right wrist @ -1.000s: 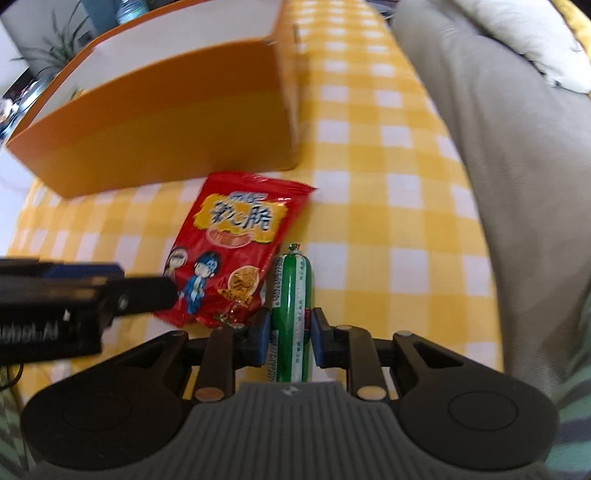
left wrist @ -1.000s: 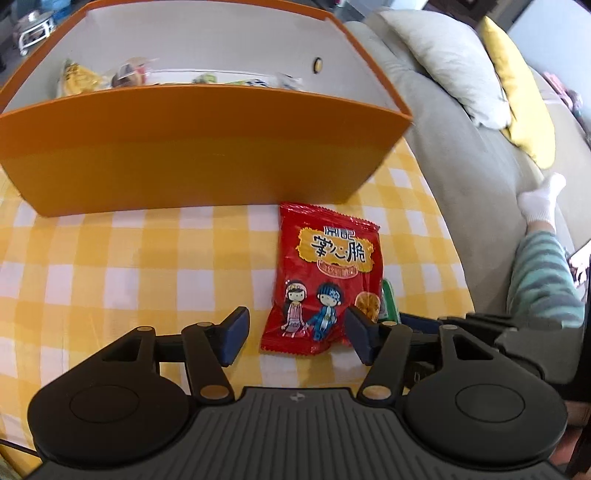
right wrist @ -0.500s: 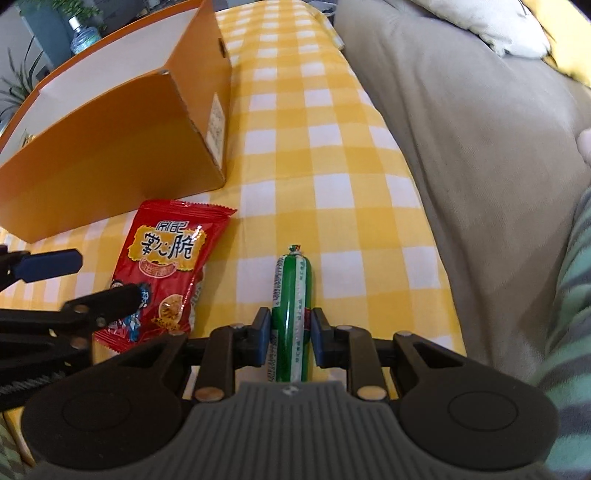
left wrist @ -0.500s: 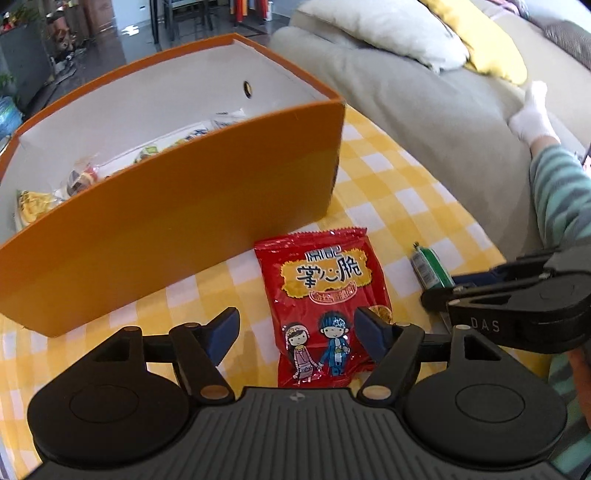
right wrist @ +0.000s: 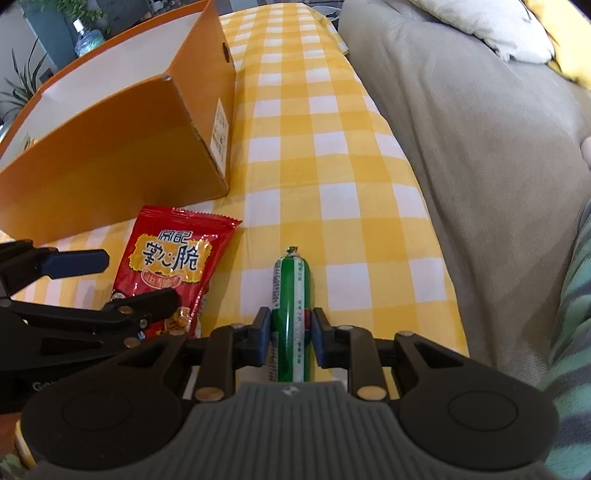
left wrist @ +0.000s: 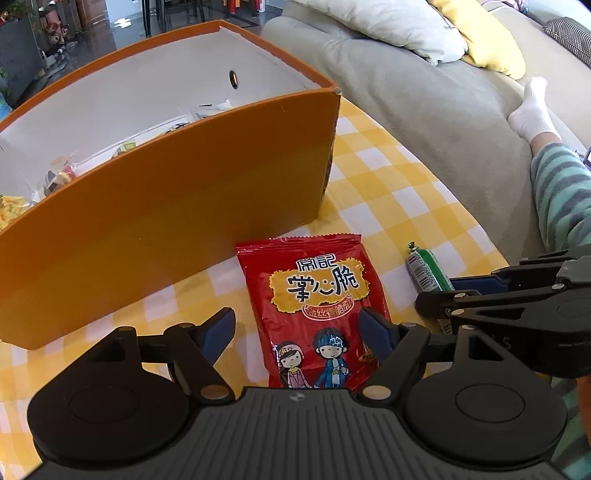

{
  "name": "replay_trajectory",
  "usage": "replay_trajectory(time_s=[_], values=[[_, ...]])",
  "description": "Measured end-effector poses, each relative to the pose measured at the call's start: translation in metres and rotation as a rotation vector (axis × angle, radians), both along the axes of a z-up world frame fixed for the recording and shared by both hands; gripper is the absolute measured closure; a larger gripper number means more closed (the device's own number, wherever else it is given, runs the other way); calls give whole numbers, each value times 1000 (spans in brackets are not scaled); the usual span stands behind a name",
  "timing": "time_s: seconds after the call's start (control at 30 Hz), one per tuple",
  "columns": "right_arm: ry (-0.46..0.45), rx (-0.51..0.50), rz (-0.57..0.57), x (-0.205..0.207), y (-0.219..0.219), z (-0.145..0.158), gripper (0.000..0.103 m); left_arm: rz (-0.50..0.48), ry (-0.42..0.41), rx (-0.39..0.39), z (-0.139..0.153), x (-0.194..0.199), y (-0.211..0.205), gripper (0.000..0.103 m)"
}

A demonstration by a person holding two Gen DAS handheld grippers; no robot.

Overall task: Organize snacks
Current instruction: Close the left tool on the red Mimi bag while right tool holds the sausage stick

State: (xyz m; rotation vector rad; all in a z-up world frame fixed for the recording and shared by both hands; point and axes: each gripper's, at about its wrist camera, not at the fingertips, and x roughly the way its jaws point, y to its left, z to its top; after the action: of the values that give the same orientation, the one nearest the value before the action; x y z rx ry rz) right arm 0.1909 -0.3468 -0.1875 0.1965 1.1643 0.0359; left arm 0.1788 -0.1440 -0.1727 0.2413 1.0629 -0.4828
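Observation:
A red snack packet (left wrist: 314,295) lies flat on the yellow checked cloth, just in front of the orange box (left wrist: 166,221). My left gripper (left wrist: 297,330) hangs over the packet's near end. Its jaws are opening wide, one on each side of the packet, and the pads are not pressing on it. To the right, my right gripper (right wrist: 290,332) is shut on a green sausage stick (right wrist: 291,288) that rests on the cloth. From the right wrist view the packet (right wrist: 170,266) and box (right wrist: 110,166) lie to the left. The sausage (left wrist: 424,269) also shows in the left wrist view.
Several wrapped snacks (left wrist: 59,173) lie inside the box. A grey sofa (left wrist: 424,110) with a white cushion (left wrist: 388,22) and a yellow cushion (left wrist: 491,40) runs along the table's right edge. A person's striped trouser leg and white sock (left wrist: 535,114) rest on it.
My left gripper's jaws have spread wider and the gripper has rolled, so the box now looks slanted. The right gripper has kept its hold on the sausage stick.

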Motion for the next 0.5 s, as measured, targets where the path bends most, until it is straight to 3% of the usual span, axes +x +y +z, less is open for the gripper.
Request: replay_trajectory(time_s=[0.33,0.5], values=[[1,17,0,2,0,-1,81,-99,-20,7,-1,-9,-1,11],[12,46,-22,2,-3,0,82,-10,29,-88,5,-2,6,11]])
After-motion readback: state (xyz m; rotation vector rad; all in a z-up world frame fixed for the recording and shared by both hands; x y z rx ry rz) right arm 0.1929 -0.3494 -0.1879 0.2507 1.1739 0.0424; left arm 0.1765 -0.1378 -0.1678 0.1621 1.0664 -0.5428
